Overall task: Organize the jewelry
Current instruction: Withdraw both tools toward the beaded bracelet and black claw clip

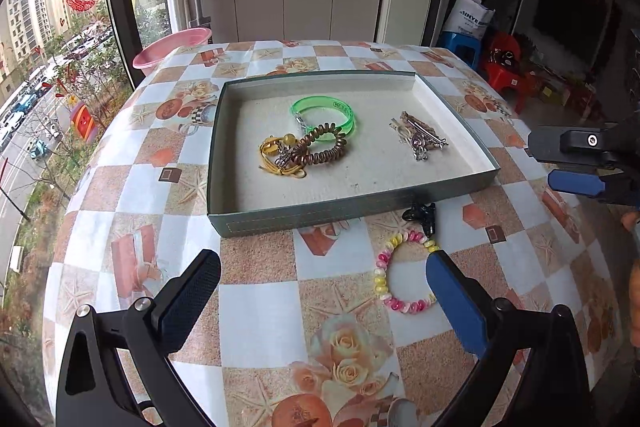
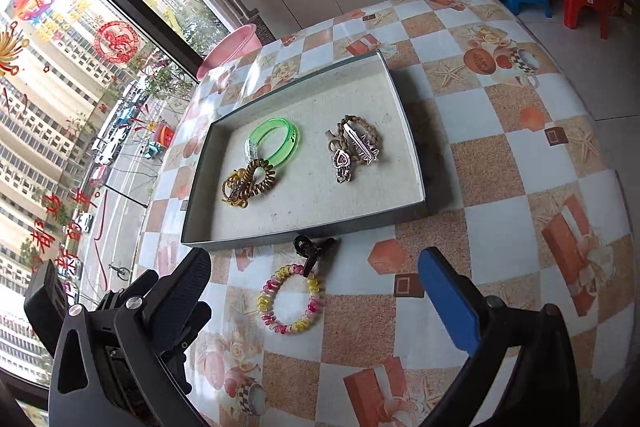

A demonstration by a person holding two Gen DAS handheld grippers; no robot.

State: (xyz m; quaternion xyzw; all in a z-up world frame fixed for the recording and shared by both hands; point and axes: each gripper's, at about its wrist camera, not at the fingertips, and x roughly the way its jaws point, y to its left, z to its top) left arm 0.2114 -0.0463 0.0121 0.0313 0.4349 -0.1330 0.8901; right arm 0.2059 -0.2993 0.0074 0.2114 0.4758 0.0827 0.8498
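On the checkered tablecloth sits a shallow grey tray with a pale, felt-like floor, and most of the jewelry already lies inside it. Toward its left half a green translucent bangle rests against a brown spiral hair tie, which in turn overlaps a yellow cord piece with a small metal charm; the three are tangled enough that their exact contact is hard to read. Toward the tray's right half lies a braided tan bracelet with silver hair clips and a heart-shaped charm laid over it. Outside the tray, just beside its near wall, a black claw clip touches a pink-and-yellow spiral hair tie lying flat on the cloth. The left gripper hovers over this part of the table with its jaws spread wide and nothing between the pads; its blue finger covers part of the pink-and-yellow tie's right edge in the left wrist view. The right gripper is likewise spread to its widest and grips nothing, the tie lying on the table between its fingers. A pink basin beyond the table's far edge is partly cut off by it.
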